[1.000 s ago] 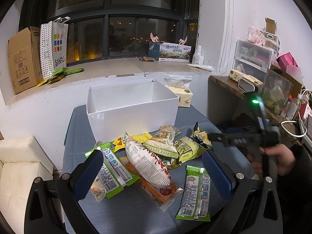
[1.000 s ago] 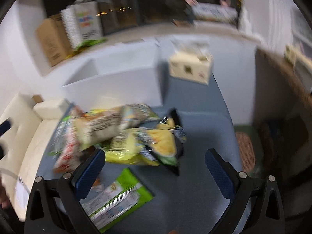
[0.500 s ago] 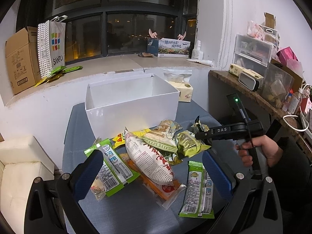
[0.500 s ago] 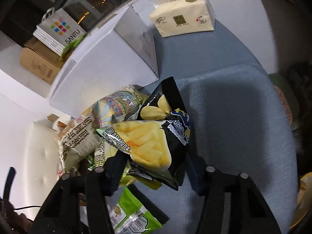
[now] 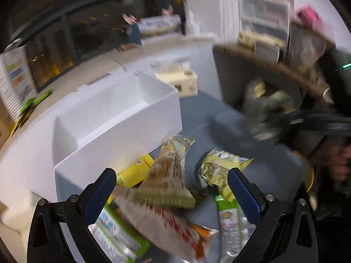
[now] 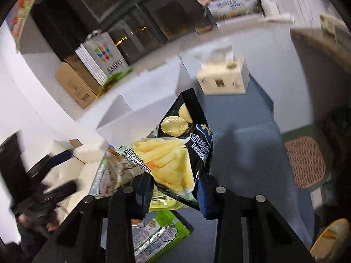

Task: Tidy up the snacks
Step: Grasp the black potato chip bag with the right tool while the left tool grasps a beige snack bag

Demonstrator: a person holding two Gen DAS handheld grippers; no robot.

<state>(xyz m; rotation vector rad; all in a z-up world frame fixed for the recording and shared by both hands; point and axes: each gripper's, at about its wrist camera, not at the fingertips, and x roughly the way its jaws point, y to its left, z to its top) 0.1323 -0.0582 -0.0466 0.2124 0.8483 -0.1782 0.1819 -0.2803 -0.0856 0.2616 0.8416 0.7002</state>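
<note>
My right gripper (image 6: 174,189) is shut on a black potato-chip bag (image 6: 182,144) and holds it in the air above the blue table (image 6: 245,153). In the left wrist view the same bag (image 5: 267,114) shows blurred at the right, lifted off the table. My left gripper (image 5: 171,188) is open and empty, low over a pile of snack packets (image 5: 169,179). The open white box (image 5: 114,118) stands behind the pile and shows nothing inside; it also shows in the right wrist view (image 6: 140,118).
A tissue box (image 6: 223,79) stands on the table beside the white box. A green packet (image 6: 158,236) lies below the right gripper. A shelf with clutter (image 5: 274,50) is at the right. A paper bag (image 6: 103,59) and carton (image 6: 74,83) stand on the windowsill.
My right gripper has lifted the chip bag off the pile and up. My left gripper has moved forward and tilted down over the packets, still open.
</note>
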